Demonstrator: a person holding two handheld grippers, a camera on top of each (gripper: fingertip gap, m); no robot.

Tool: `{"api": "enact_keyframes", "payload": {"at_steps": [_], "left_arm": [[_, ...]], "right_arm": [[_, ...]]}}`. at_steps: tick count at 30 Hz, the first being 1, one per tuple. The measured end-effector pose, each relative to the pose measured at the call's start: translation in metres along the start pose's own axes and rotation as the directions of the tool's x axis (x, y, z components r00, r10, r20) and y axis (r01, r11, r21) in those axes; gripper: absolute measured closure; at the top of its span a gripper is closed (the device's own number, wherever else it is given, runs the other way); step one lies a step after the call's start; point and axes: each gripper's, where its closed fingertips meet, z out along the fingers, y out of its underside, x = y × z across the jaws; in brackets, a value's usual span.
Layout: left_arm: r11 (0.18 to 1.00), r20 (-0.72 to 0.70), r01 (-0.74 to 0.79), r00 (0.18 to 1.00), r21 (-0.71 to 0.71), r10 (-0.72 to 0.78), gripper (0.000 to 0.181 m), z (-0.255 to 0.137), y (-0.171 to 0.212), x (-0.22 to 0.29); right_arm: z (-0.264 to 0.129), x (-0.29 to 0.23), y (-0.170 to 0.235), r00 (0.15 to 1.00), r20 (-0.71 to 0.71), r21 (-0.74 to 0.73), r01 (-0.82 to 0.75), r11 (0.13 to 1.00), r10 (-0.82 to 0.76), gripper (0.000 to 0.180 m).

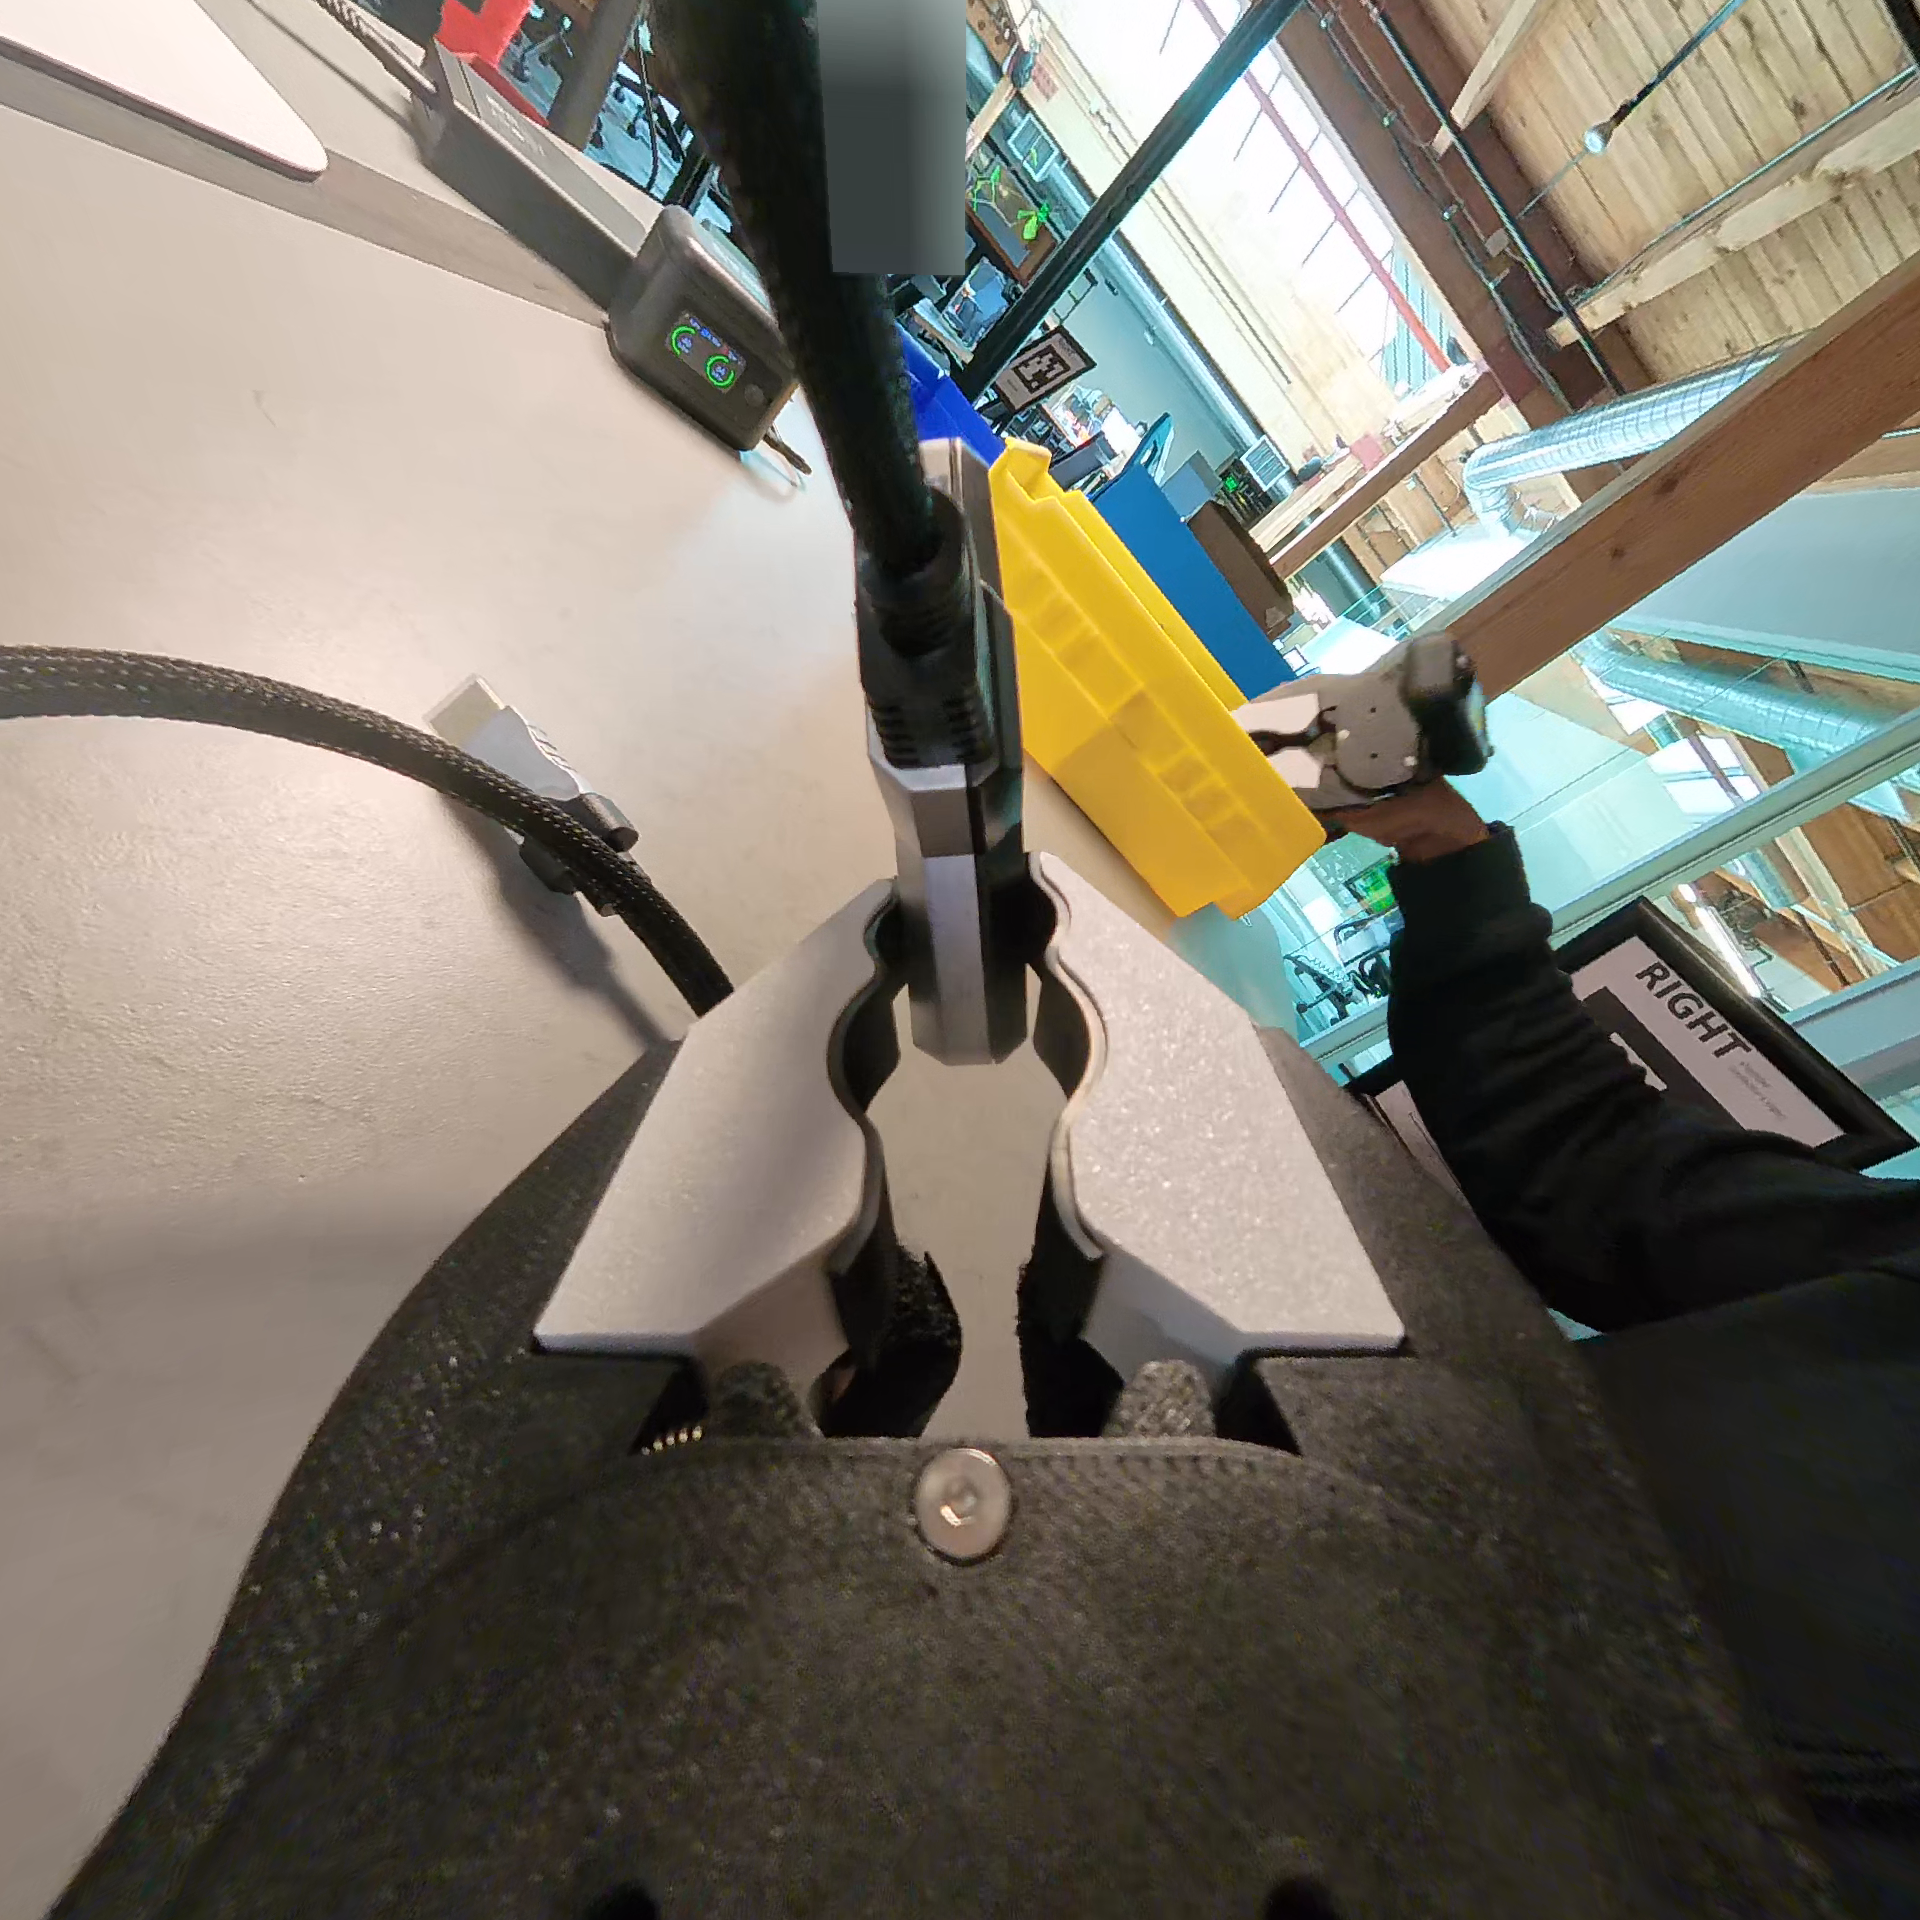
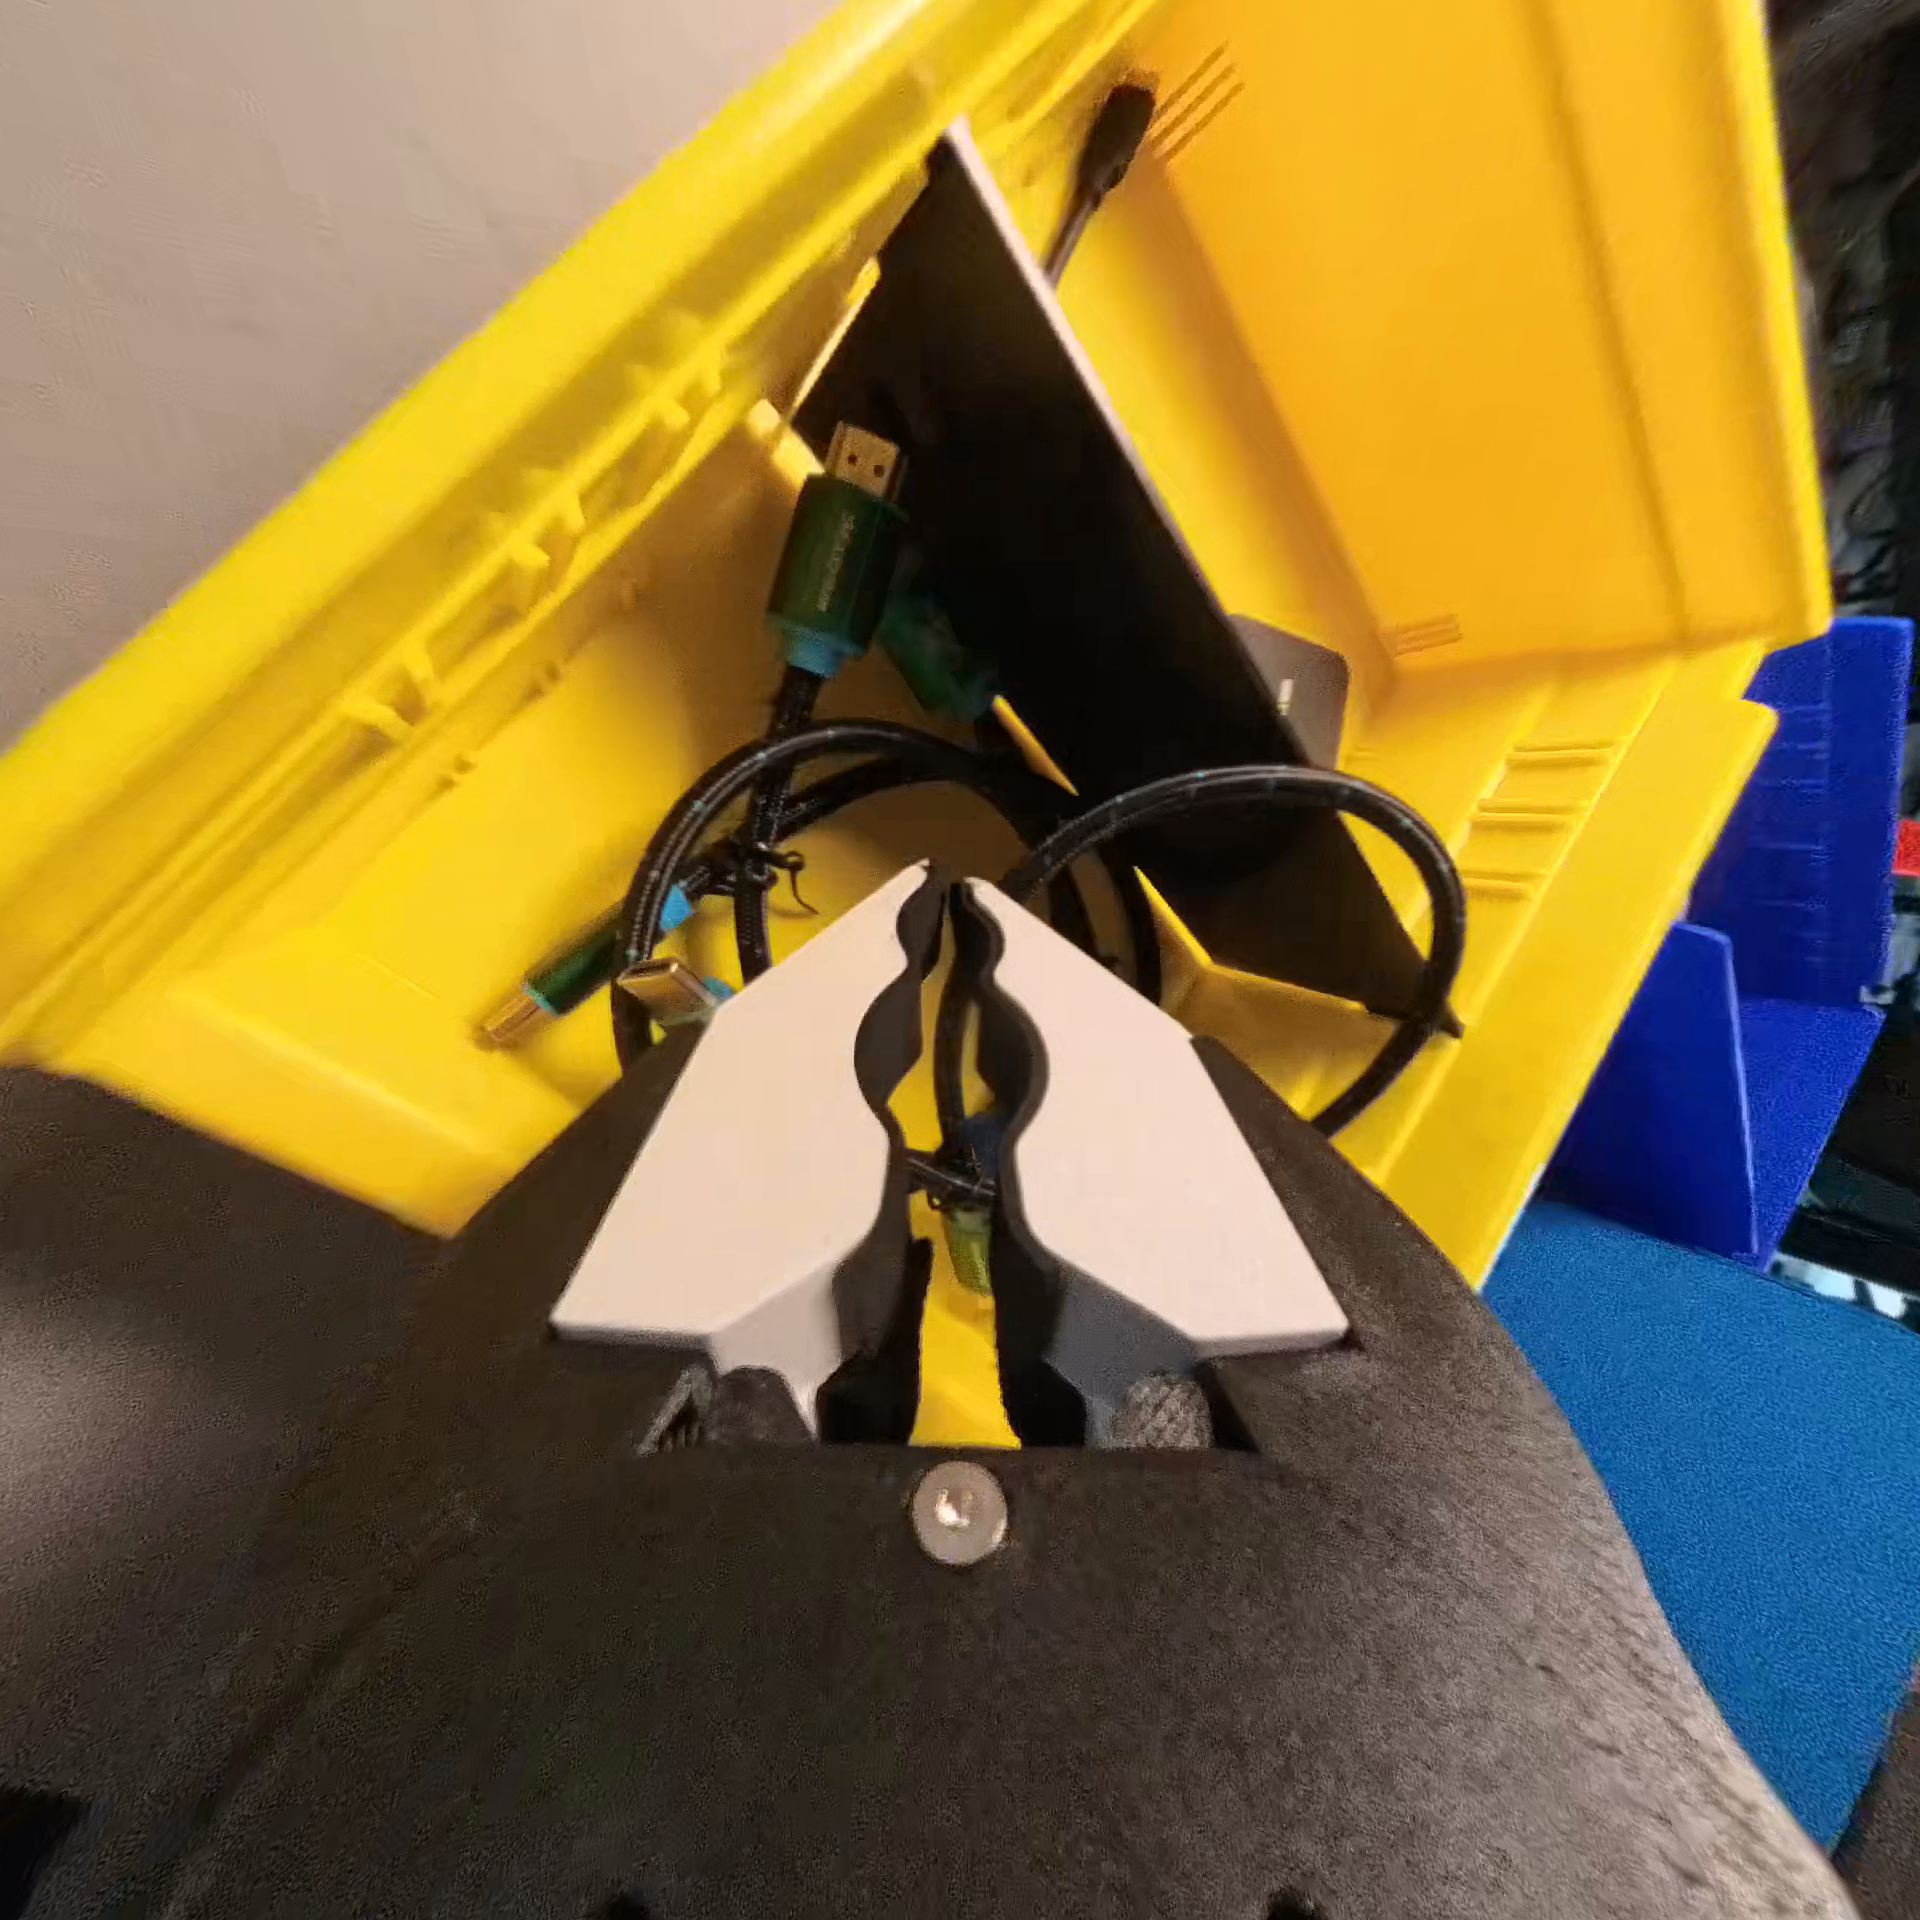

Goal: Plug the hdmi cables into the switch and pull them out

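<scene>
left gripper [image 1: 961, 940]: clenched on a thin grey switch [image 1: 951, 914], held edge-on and lifted above the pale table [image 1: 312, 520].
switch: a thick black braided cable [image 1: 842, 343] is plugged into its far end and runs up out of view.
loose cable: a second braided hdmi cable [image 1: 343, 743] lies on the table to the left, its silver plug [image 1: 520, 743] unconnected.
right gripper [image 2: 948, 883]: fingertips nearly together inside a yellow bin [image 2: 1455, 364]; a thin braided cable [image 2: 945, 1049] passes between the fingers, though whether it is gripped cannot be told.
bin contents: coiled black cables, a green-shelled hdmi plug [image 2: 842, 551], a dark flat panel [image 2: 1039, 520].
beside it: a blue bin [image 2: 1787, 987].
background: a dark power unit [image 1: 701, 327] with green dials.
</scene>
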Motion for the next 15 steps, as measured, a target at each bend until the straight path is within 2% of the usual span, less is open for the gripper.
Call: {"api": "enact_keyframes", "payload": {"at_steps": [3, 6, 9, 11, 12, 15], "left_arm": [[1.000, -0.003, -0.002, 1.000, -0.007, 0.001, 0.159, 0.001, 0.001, 0.001], [1.000, -0.002, -0.007, 1.000, -0.017, 0.007, 0.159, 0.003, 0.003, 0.001], [1.000, 0.001, -0.011, 1.000, -0.016, 0.011, 0.159, 0.003, 0.003, 0.002], [1.000, 0.003, -0.009, 1.000, -0.011, 0.009, 0.159, 0.002, 0.002, 0.001], [1.000, 0.003, -0.007, 1.000, -0.010, 0.007, 0.159, 0.002, 0.002, 0.001], [1.000, 0.003, -0.005, 1.000, -0.009, 0.005, 0.160, 0.002, 0.002, 0.001]], "right_arm": [[-0.017, 0.023, -0.017, 0.995, -0.078, 0.118, -0.047, 0.992, 0.057, 0.175], [-0.012, 0.047, -0.021, 0.975, -0.130, 0.151, -0.158, 0.976, 0.178, 0.169], [0.011, 0.043, -0.017, 0.935, -0.046, 0.090, -0.346, 0.934, 0.351, 0.152], [0.029, 0.038, -0.005, 0.925, -0.068, 0.006, -0.376, 0.927, 0.375, 0.154], [0.035, 0.035, -0.002, 0.928, -0.085, -0.016, -0.365, 0.931, 0.362, 0.162], [0.043, 0.014, -0.001, 0.919, -0.021, -0.077, -0.395, 0.916, 0.394, 0.167]]}}
